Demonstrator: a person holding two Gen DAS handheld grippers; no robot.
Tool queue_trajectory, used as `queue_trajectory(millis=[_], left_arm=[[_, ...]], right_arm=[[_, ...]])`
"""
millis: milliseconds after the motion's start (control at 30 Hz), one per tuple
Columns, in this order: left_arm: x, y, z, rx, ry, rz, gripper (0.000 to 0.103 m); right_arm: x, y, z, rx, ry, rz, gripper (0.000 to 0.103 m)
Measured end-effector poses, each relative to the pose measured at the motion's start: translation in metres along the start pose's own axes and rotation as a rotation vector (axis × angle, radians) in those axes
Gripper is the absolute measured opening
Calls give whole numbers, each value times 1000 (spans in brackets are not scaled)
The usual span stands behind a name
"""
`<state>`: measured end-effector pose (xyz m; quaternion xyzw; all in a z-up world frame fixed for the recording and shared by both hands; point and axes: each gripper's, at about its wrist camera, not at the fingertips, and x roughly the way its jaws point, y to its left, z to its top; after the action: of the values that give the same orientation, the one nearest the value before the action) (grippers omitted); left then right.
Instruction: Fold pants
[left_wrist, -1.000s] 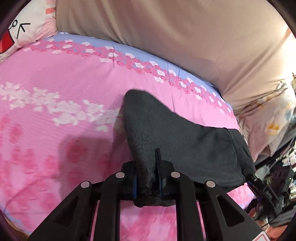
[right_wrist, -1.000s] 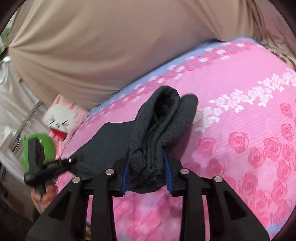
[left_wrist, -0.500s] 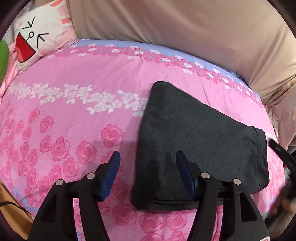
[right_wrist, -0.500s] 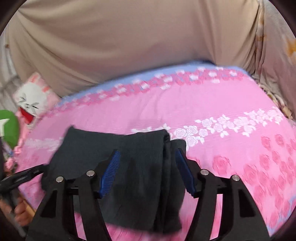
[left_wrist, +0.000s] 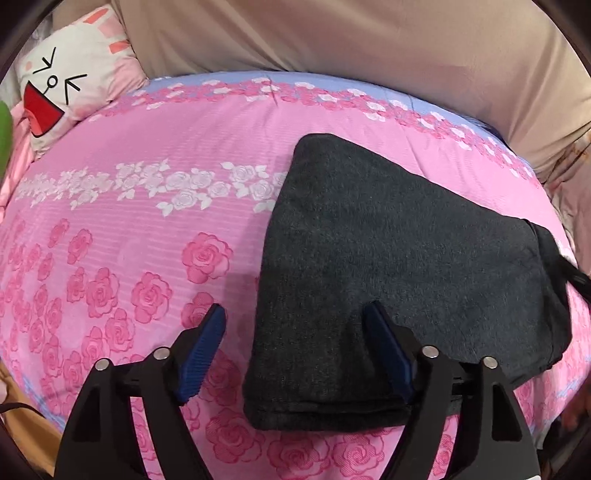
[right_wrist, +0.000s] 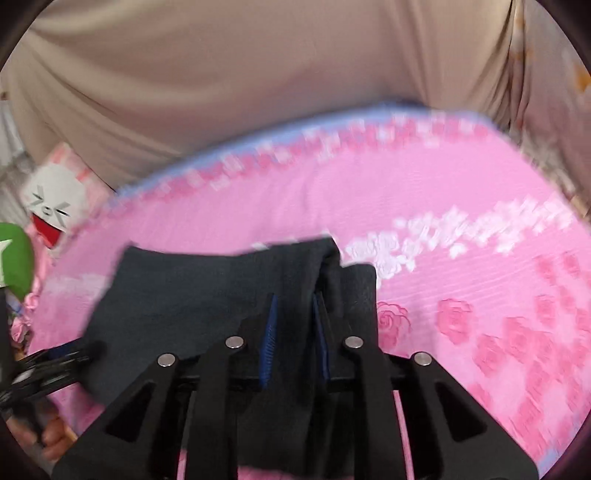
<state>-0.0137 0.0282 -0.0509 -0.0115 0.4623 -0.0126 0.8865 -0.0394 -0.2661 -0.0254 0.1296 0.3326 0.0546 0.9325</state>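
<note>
At the far left corner of the bed, a white cartoon-face pillow (left_wrist: 70, 85) leans against the beige curtain (left_wrist: 369, 40) that hangs along the far edge. The pink rose-print bedspread (left_wrist: 122, 229) covers the bed, with a band of white roses running across it and a blue strip along the far edge.

In the left wrist view, the left gripper (left_wrist: 295, 350) hangs over the near edge of the bedspread with its jaws wide apart; they have just been opening. Its left blue pad is over bare pink cloth, clear of the fabric. The near left corner of the folded dark grey pants (left_wrist: 388, 258) lies between the two pads, and the right pad stands over the pants. Neither pad presses on them. The pants lie flat on the right half of the bedspread, reaching from the near edge back toward the white rose band.

In the right wrist view, which is blurred, the right gripper (right_wrist: 295, 325) has its jaws nearly together, having just been closing, and a bunched fold of the pants' right end sits clamped between the blue pads. The rest of the pants spreads out to the left of the jaws, toward the other gripper's dark fingers at the picture's left edge.
</note>
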Motion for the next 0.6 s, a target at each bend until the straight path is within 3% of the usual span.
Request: queue_trajectory(millis=[67, 133, 233, 300, 333, 367, 433, 533, 600], left_arm=[[2, 0, 0, -2, 1, -2, 77], [2, -1, -1, -4, -4, 1, 77], [2, -4, -1, 2, -6, 14, 78], [0, -5, -3, 10, -8, 17, 78], [-2, -5, -3, 12, -8, 17, 78], [-3, -4, -5, 13, -9, 16, 78], [-6, -3, -7, 11, -8, 18, 82], [-10, 0, -11, 1, -5, 16, 85], [-12, 1, -11, -6, -1, 8, 85]], right_arm=[[-3, 13, -16, -69, 47, 6, 18], [18, 15, -40, -122, 137, -44, 16], [5, 21, -45, -160, 76, -94, 15], [-11, 24, -40, -135, 30, -68, 20], [-15, 24, -39, -122, 19, -54, 27], [-19, 22, -38, -114, 5, -65, 43], [-16, 17, -44, -109, 3, -104, 58], [-15, 3, -52, -53, 30, -106, 60], [-10, -6, -55, -8, 49, -94, 67]])
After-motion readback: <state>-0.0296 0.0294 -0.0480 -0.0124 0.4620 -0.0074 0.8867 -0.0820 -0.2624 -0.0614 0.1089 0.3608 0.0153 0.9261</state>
